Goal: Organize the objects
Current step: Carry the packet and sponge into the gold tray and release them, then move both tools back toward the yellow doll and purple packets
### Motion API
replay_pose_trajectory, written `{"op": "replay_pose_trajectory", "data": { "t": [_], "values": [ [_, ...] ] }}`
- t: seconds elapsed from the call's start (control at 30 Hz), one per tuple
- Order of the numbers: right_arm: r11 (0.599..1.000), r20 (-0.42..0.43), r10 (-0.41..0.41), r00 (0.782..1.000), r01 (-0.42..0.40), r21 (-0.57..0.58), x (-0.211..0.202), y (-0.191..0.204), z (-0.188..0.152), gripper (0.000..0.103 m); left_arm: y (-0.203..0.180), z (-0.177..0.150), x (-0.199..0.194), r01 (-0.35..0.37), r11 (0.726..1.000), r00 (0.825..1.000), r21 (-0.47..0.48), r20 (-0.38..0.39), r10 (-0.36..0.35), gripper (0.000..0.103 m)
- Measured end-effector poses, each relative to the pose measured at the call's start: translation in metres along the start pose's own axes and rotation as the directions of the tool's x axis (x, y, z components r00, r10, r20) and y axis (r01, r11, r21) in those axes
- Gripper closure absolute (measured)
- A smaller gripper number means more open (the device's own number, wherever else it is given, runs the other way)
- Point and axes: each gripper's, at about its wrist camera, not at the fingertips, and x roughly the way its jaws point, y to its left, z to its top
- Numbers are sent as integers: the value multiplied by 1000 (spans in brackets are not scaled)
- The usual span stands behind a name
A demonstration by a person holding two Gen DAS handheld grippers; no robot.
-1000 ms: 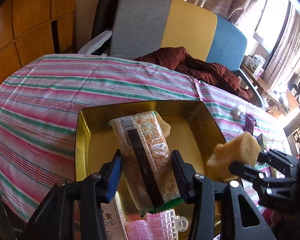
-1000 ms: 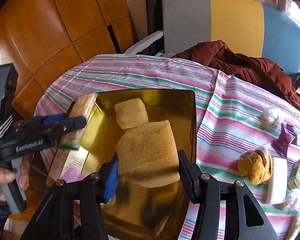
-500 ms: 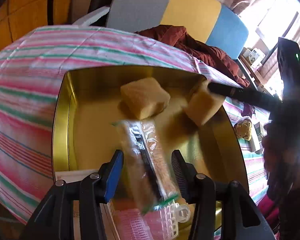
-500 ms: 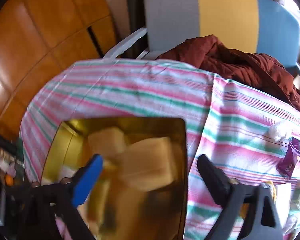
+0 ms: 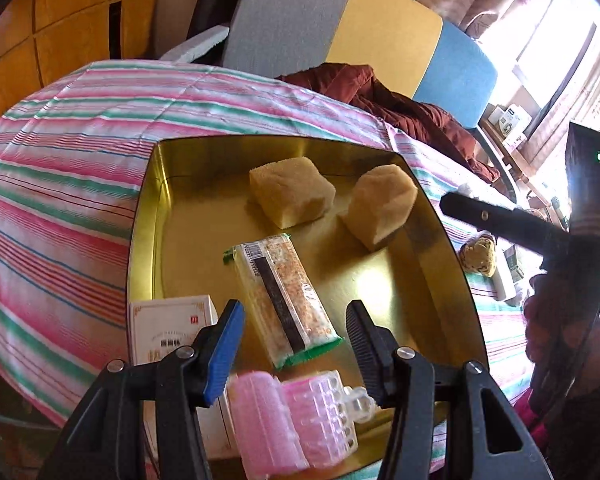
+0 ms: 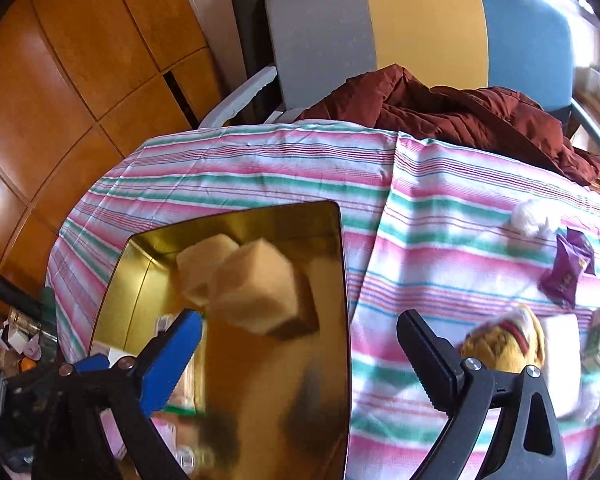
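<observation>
Jaws of the left gripper (image 5: 296, 344) found apart and empty, standing just short of the near end of the wrapped snack bar (image 5: 282, 294). Noted the bar lying flat on the floor of the gold tray (image 5: 144, 216), long axis running away from the jaws and slanting up-left, near end between the fingertips' line but not touched by either. Recorded two sponge blocks further in: one (image 5: 292, 192) near the tray's middle back, the other (image 5: 382, 208) tipped against the right wall. Observed a pink plastic roller (image 5: 292, 420) and a white carton (image 5: 168, 328) at the near edge, beneath the fingers. Right wrist view: jaws of the right gripper (image 6: 300, 360) likewise wide apart, nothing held, poised over the tray's right-hand rim. Saw the tilted sponge block lying ahead and slightly left of the jaws, blurred. Logged loose items on the striped cloth (image 6: 260, 168) well right of the tray: a yellow plush toy (image 6: 504, 344) just beside the right finger, a purple sachet (image 6: 568, 276) and a white wad (image 6: 530, 216) beyond. Judged the right hand the nearer to those remaining items; plush toy the likeliest next pick, lying right of the jaws.
</observation>
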Motion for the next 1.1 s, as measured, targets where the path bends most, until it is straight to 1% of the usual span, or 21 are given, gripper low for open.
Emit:
{"op": "replay_pose_trajectory", "data": {
  "t": [0.17,0.3,0.5,0.8,1.1],
  "values": [
    [1000,26,-8,1000,8,-23,-18,6,-19,0,-14,-9,-18,-37,999,997,28,65,35,49],
    [999,34,-20,999,22,-50,-27,12,-33,0,-26,-18,-29,-89,995,989,50,121,82,49],
    [997,53,-39,998,42,-70,-41,16,-52,0,-42,-31,-37,-133,986,979,103,168,115,49],
    [997,83,-56,995,60,-44,-66,2,-68,0,-65,-44,-40,-126,978,980,169,171,96,49],
    [995,90,-104,990,103,12,-83,-27,-81,0,-90,-52,-35,-103,967,986,233,152,68,49]
  ]
}}
